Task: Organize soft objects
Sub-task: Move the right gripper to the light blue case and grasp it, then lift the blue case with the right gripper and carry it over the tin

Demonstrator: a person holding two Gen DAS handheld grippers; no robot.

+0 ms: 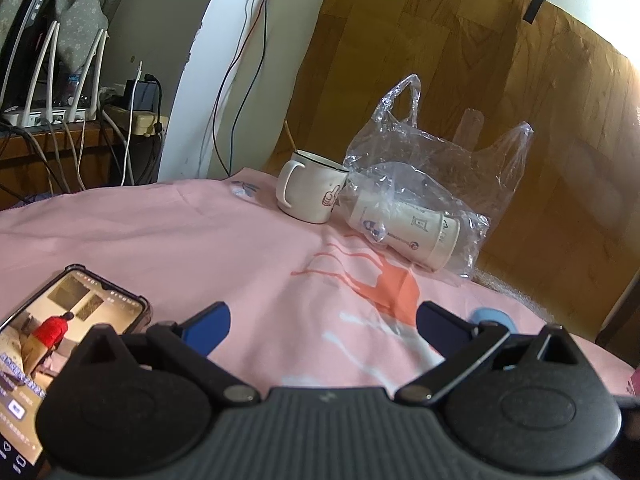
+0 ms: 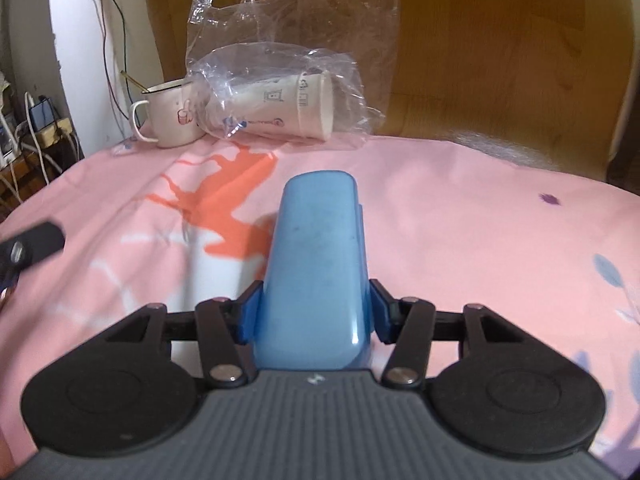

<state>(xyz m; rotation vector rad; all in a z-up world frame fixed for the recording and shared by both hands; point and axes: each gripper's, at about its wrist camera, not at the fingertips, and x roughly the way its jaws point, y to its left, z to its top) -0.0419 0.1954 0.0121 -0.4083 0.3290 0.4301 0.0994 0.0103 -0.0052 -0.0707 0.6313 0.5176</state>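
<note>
— Right hand-held gripper [image 2: 314,316] is nearest: you have it clenched on the blue case [image 2: 316,264], pads at the case's near end, so most of it sticks out forward over the cloth.

— And my left?

— Your left hand-held gripper [image 1: 322,326] is released, jaws wide with nothing between them, hovering low over the pink cloth [image 1: 180,232]; a phone [image 1: 64,328] lies just beside its left finger.

— Where are the soft things?

— Farther on. A clear bag [image 2: 296,40] slumps at the far edge, its handles standing up, and a paper cup [image 2: 280,110] lies on its side inside it. Likely you're carrying the case toward that bag. A mug [image 2: 170,120] stands touching the bag's left.

— Surface?

— Loose printed cloth, wrinkled. Behind it a wooden panel [image 1: 460,60], cables [image 1: 240,60] down the white wall.
</note>
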